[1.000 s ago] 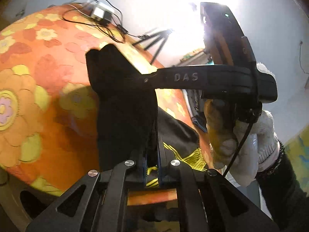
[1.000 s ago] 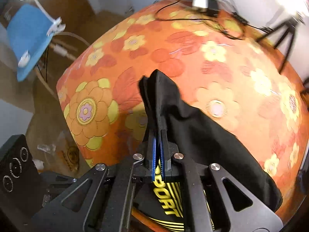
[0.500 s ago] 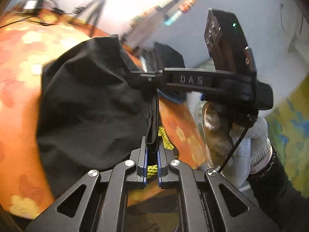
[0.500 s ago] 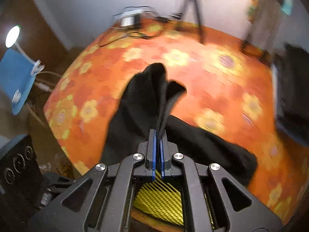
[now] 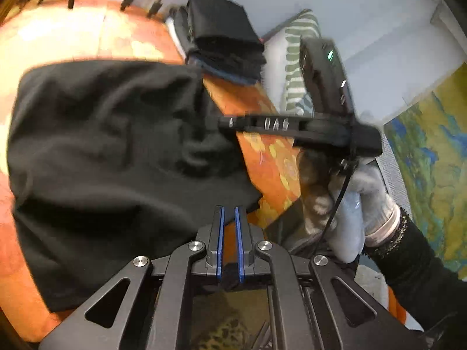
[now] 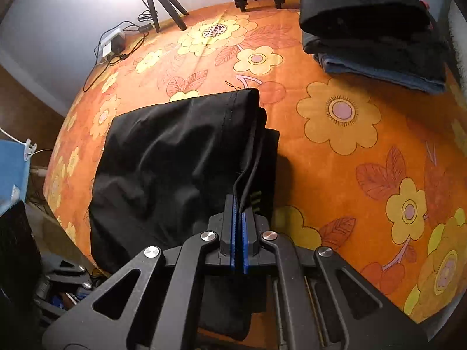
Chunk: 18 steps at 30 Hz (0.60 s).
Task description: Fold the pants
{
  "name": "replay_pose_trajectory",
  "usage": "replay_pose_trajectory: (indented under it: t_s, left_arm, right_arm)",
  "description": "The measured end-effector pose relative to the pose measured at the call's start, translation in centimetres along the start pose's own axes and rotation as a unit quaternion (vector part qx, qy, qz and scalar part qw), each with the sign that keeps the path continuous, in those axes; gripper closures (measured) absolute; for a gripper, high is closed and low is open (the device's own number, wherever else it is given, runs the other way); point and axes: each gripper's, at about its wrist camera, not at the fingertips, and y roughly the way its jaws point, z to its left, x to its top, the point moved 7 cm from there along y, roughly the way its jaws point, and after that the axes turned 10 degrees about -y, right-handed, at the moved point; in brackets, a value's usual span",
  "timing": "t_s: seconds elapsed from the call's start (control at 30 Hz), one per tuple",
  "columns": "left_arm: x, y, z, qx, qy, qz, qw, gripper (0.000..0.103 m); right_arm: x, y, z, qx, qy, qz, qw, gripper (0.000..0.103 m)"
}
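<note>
On floral cloth, black pants, right gripper clamping edge

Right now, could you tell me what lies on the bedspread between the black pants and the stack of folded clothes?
Nothing: in the right wrist view only bare floral bedspread separates the black pants from the folded stack.

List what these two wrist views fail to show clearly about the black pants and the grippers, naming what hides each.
- Left wrist view: motion blur smears the black pants, so their fold lines are unreadable.
- Left wrist view: the right gripper's fingertips vanish into dark cloth.
- Left wrist view: cloth inside the left gripper cannot be made out.
- Right wrist view: the right gripper body covers the pants' near edge.
- Right wrist view: the folded pile is cut off at the top edge.
</note>
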Motion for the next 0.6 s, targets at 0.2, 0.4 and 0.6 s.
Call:
replay_pose_trajectory:
  t_s: [0.2, 0.4, 0.6]
  left_arm:
    - [1.9, -1.7, 2.8, 0.072, 0.017, -0.038, 0.9965, 0.097]
    - [0.2, -1.9, 5.9, 0.117, 0.02, -0.021, 0.9927, 0.097]
    - [-2.3, -1.6, 7.6, 0.136, 0.015, 0.003, 0.9906, 0.097]
  right_arm:
    - [-0.2, 0.2, -0.1, 0.024, -0.013, 0.009, 1.0, 0.097]
    - [2.4, -3.0, -0.1, 0.016, -0.023, -0.068, 0.997, 0.094]
    - [4.6, 0.2, 4.1, 0.008, -0.115, -0.058, 0.992, 0.094]
